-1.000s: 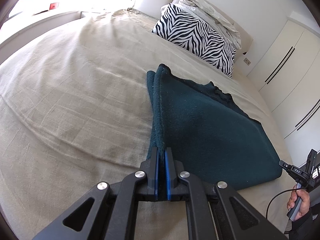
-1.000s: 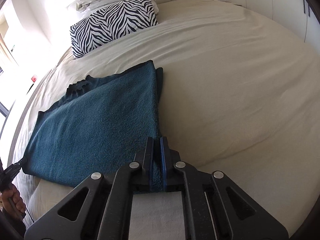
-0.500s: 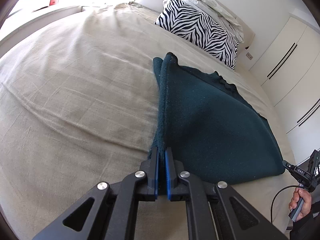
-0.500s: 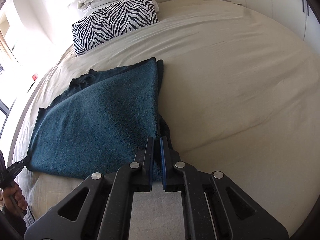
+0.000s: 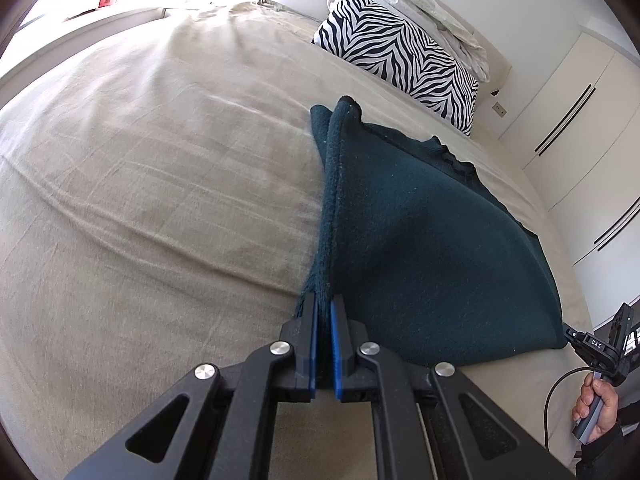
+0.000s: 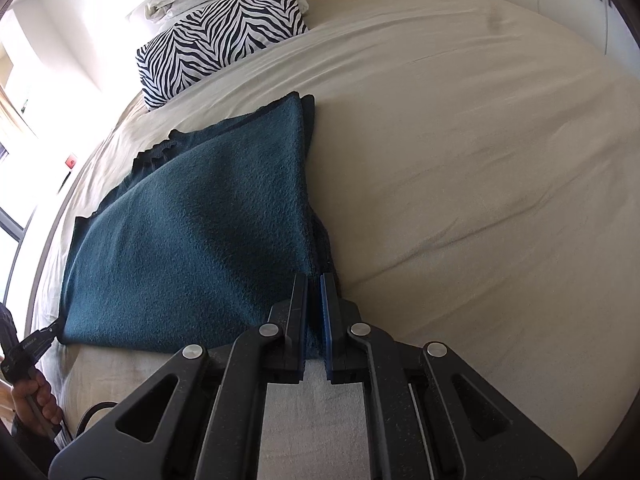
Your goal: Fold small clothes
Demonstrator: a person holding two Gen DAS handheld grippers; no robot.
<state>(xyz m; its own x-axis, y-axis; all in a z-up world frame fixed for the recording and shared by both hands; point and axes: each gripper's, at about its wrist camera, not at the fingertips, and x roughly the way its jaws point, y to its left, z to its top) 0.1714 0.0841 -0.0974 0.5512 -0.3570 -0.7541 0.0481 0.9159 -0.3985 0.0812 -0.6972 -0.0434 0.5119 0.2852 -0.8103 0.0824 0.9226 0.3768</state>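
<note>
Both hand-held grippers, left [image 5: 325,312] and right [image 6: 314,288], clenched on the dark-teal knitted garment [image 5: 420,240], have lowered its near edge toward the beige bed [image 5: 160,200], nearly completing this fold.

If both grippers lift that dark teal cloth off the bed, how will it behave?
Likely floppy: the teal cloth already sags between the left gripper and right gripper. Its thick, fuzzy weave suggests some weight and little slipping in the pads. The folded layers may part at the far edge.
</note>
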